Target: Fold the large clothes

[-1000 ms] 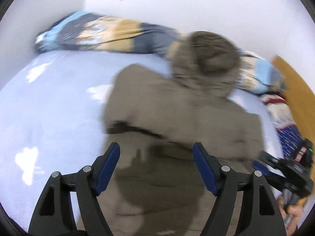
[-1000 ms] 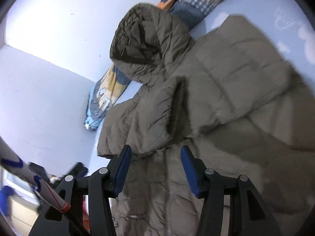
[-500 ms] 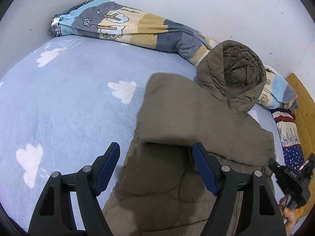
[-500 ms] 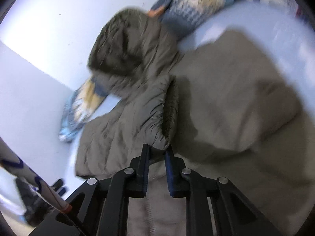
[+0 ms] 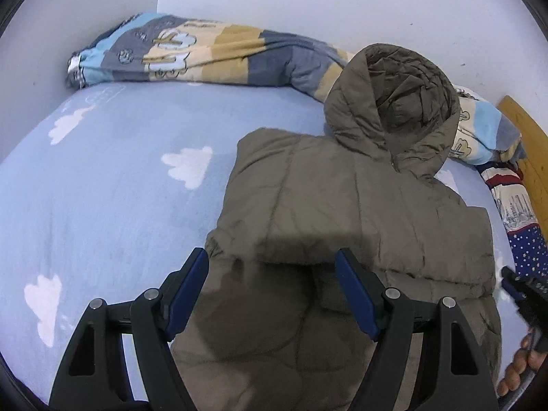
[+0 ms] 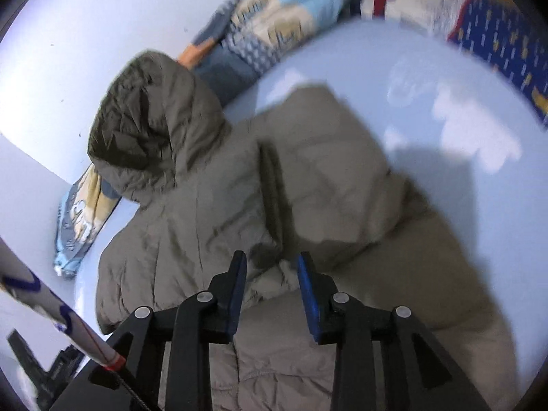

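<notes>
Jacket: plain olive-grey, quilted stitch lines, darker hood lining. Bed sheet: light blue with white cloud shapes. Quilt: blocks of light blue, grey-blue and tan with cartoon prints. Second blanket: navy with white dots, red and white bands. Fingers: blue pads on black frames. Wall: white
</notes>
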